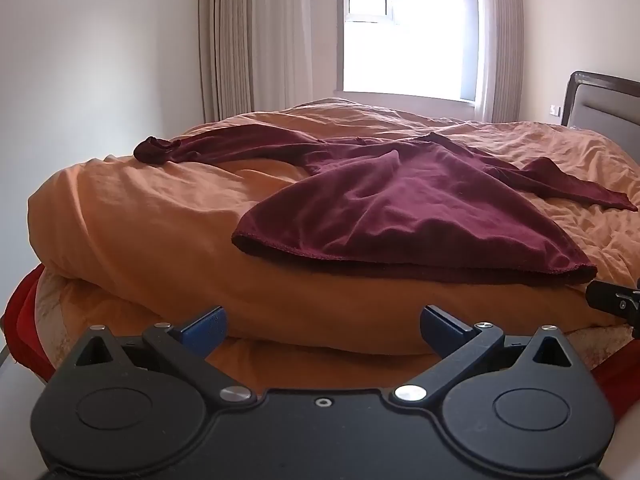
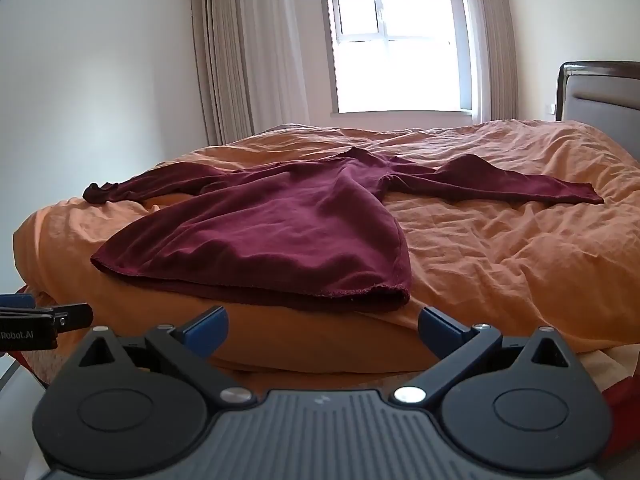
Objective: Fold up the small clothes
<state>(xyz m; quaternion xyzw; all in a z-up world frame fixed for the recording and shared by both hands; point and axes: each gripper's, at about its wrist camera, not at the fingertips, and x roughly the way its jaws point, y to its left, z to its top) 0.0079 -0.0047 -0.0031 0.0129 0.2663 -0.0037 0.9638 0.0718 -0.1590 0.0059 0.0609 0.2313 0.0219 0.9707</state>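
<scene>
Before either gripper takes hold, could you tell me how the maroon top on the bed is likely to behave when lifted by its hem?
The maroon top looks thin and creased, so it will probably hang floppy. It seems light, so one pinch may carry it. Its spread sleeves would likely trail across the rumpled orange duvet.

left tongs (image 1: pixel 322 330) spread wide, empty; right tongs (image 2: pixel 322 330) likewise

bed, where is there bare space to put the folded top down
Widest bare patch: the orange duvet right of the maroon top, between its right sleeve and the near edge. A narrower strip lies left of the hem, under the left sleeve. The middle is covered.
</scene>
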